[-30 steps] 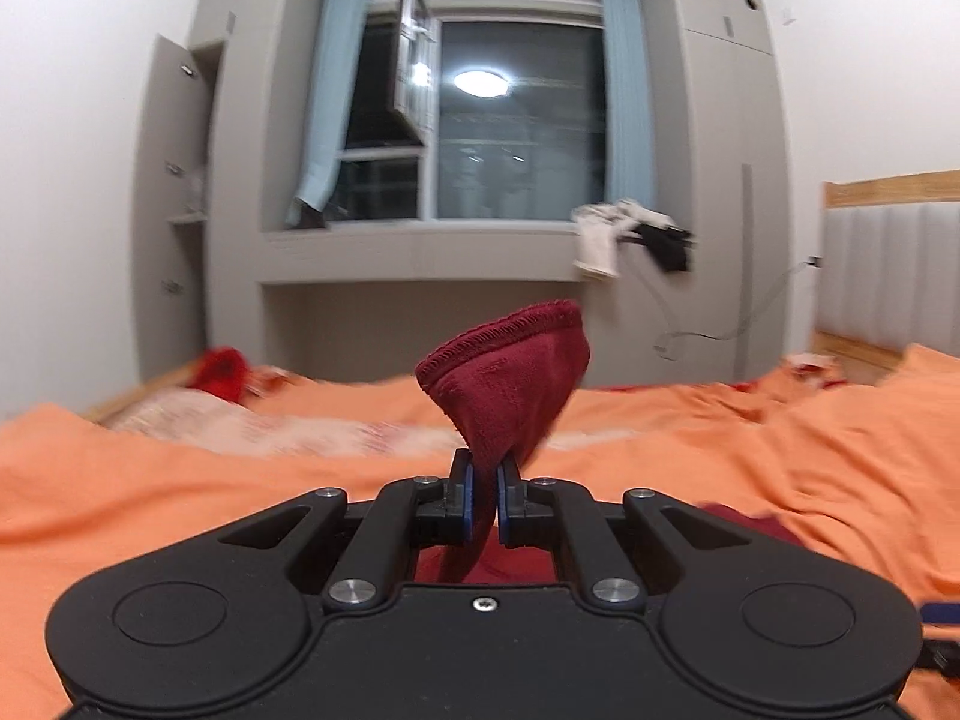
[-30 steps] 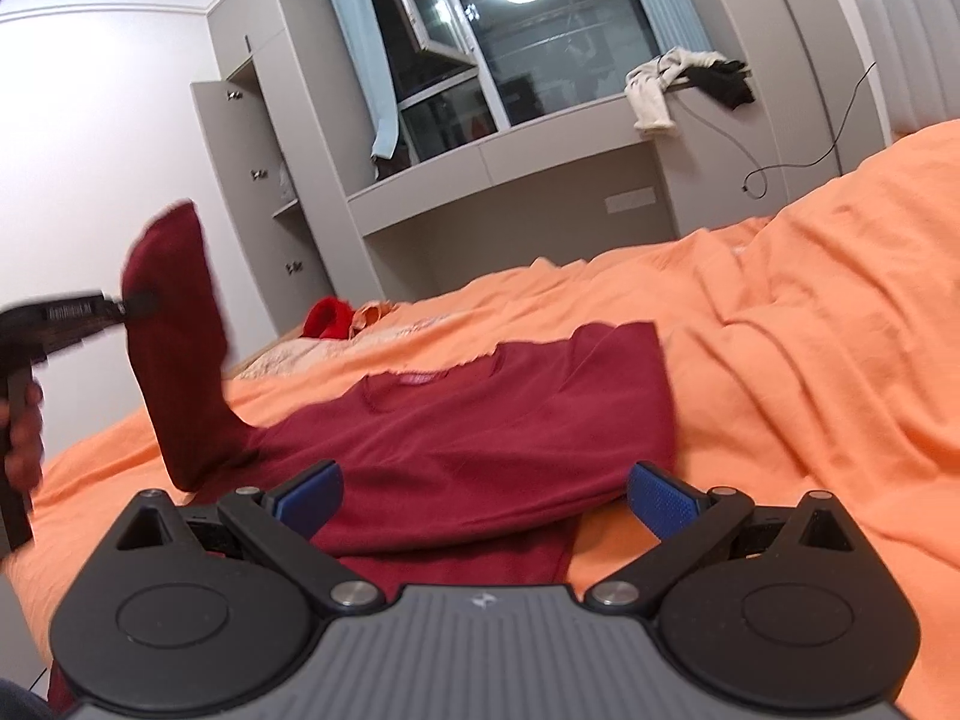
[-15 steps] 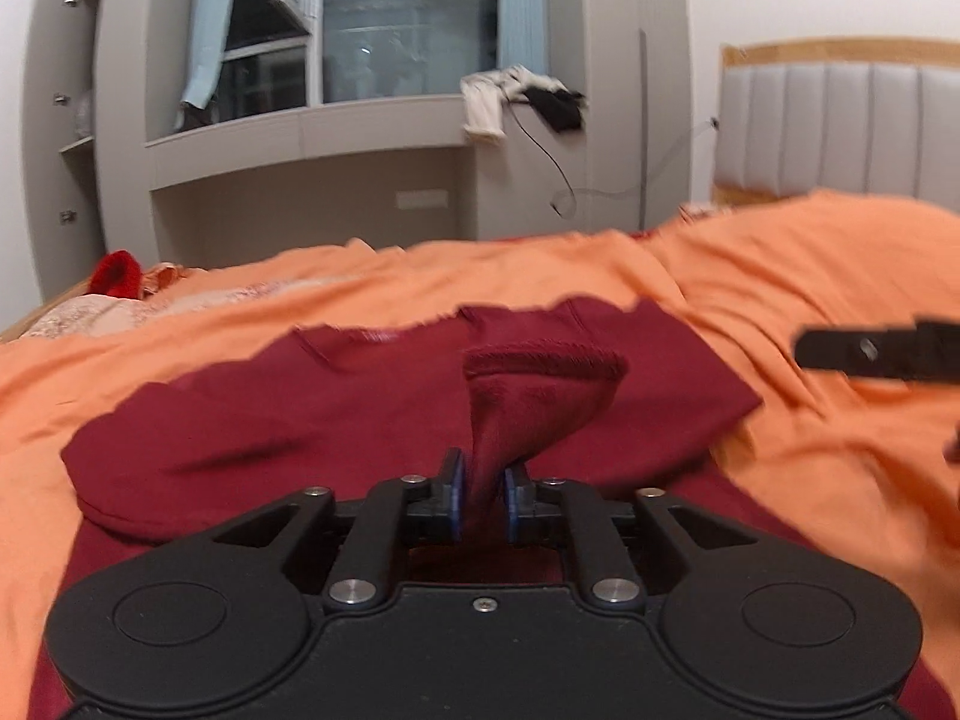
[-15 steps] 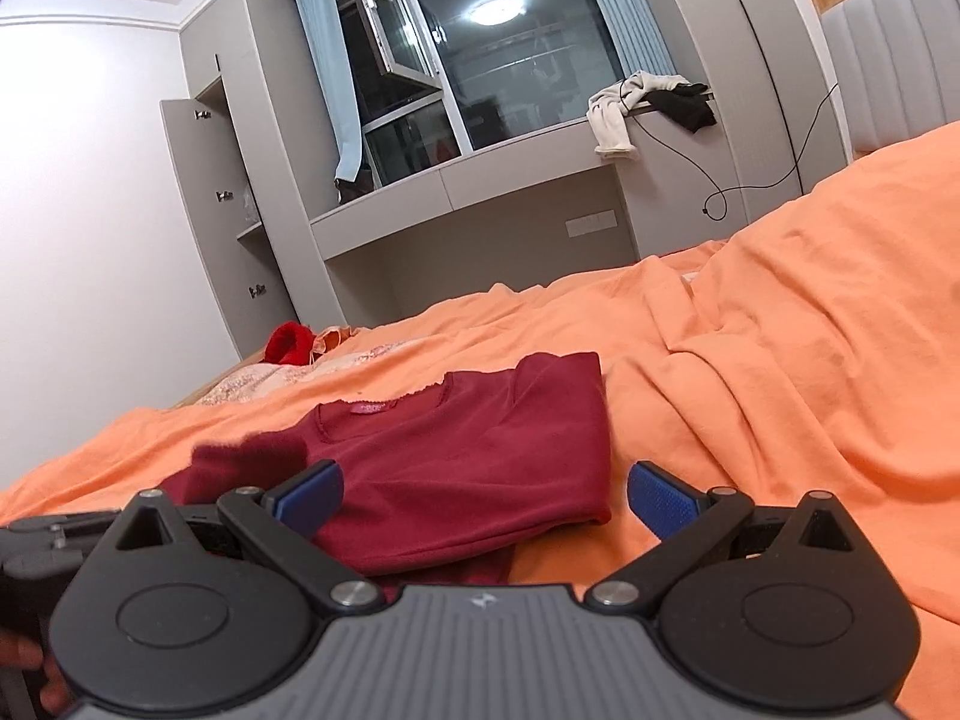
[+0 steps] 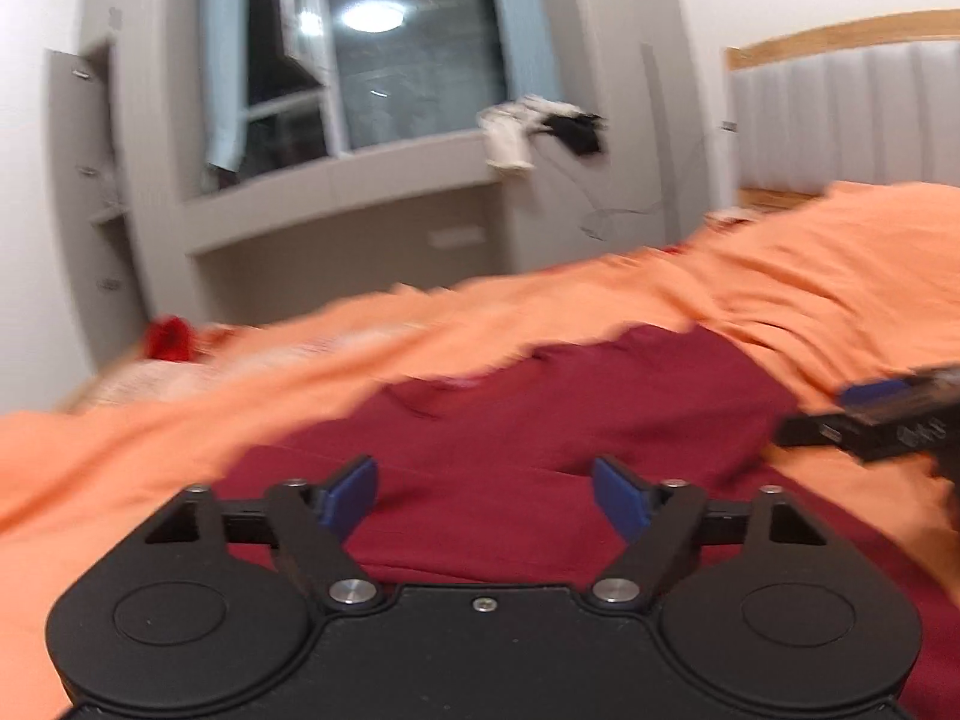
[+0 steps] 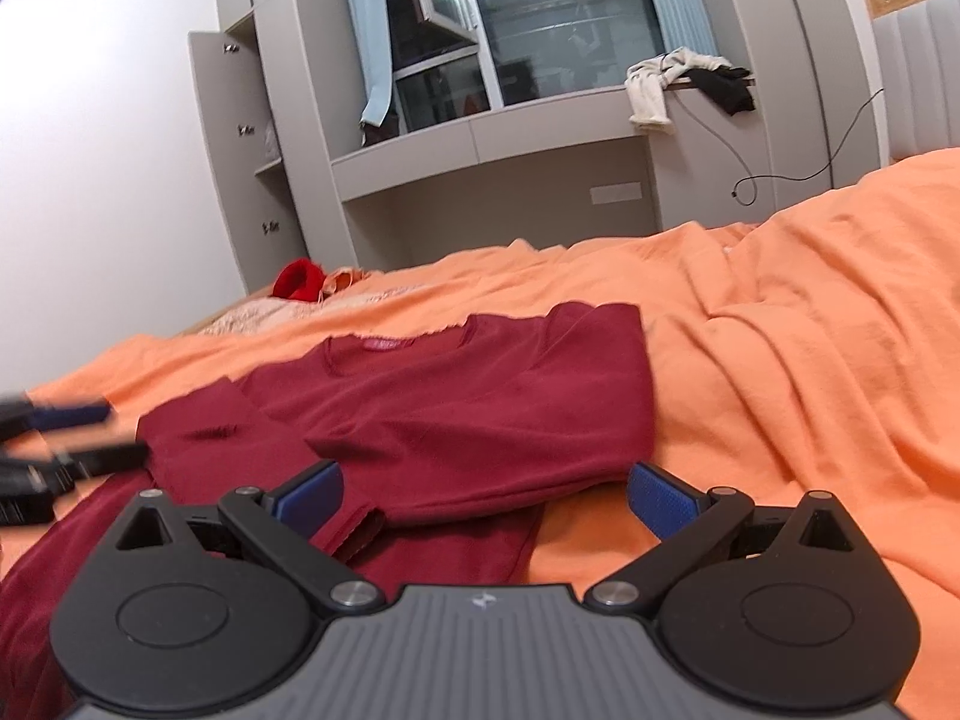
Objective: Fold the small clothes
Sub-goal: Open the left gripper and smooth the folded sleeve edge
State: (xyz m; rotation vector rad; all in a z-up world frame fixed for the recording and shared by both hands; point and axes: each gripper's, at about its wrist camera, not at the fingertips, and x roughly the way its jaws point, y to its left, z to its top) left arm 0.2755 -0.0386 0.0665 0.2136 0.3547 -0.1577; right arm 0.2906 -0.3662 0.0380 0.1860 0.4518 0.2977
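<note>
— Where's the shirt [image 6: 456, 420]?

— Flat on the orange sheet [image 6: 810, 360], collar toward the window [image 6: 540, 24]. One sleeve [image 6: 210, 444] lies folded across its left side.

— And the tongs?

— The left gripper [image 5: 485, 495] has just been opening; its jaws stand wide, the shirt [image 5: 540, 420] lying under them, nothing pinched. The right gripper [image 6: 483, 495] is spread wide too, low over the shirt's near hem, gripping nothing.

— Room to move?

— Bare sheet right of the shirt's edge, rumpled into ridges. The left gripper [image 6: 60, 438] sits by the sleeve edge.
</note>
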